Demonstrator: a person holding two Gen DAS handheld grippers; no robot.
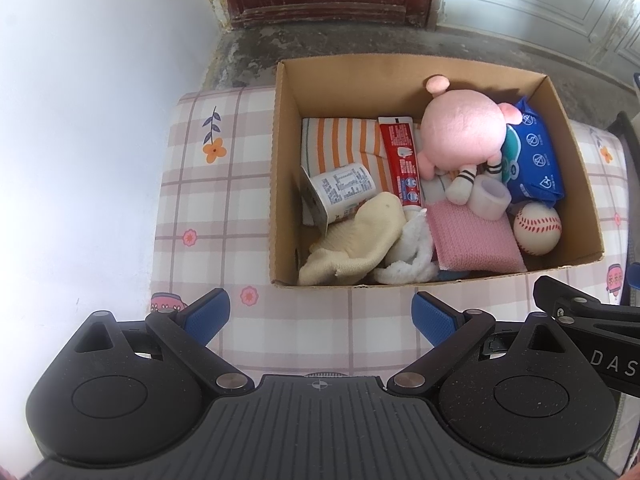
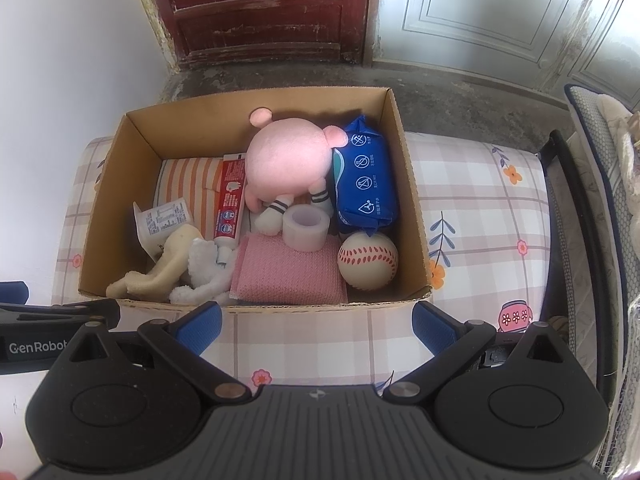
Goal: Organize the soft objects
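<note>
Left wrist view, both tongs spread open and empty, toothpaste tube (image 1: 401, 160) lengthwise in box (image 1: 440, 67), cap nearest.

"GenRobot" marks the left tongs (image 2: 48, 340); "DAS" the right tongs (image 1: 600, 332).

An open brown cardboard box (image 2: 408, 200) sits on the checked flower-print bedsheet (image 2: 480, 208). Inside, the pink plush pig (image 2: 288, 160) lies at the back, the blue wet-wipe pack (image 2: 364, 176) to its right, the stitched white ball (image 2: 368, 260) at the front right, and the pink woven cloth (image 2: 288, 272) left of the ball.
</note>
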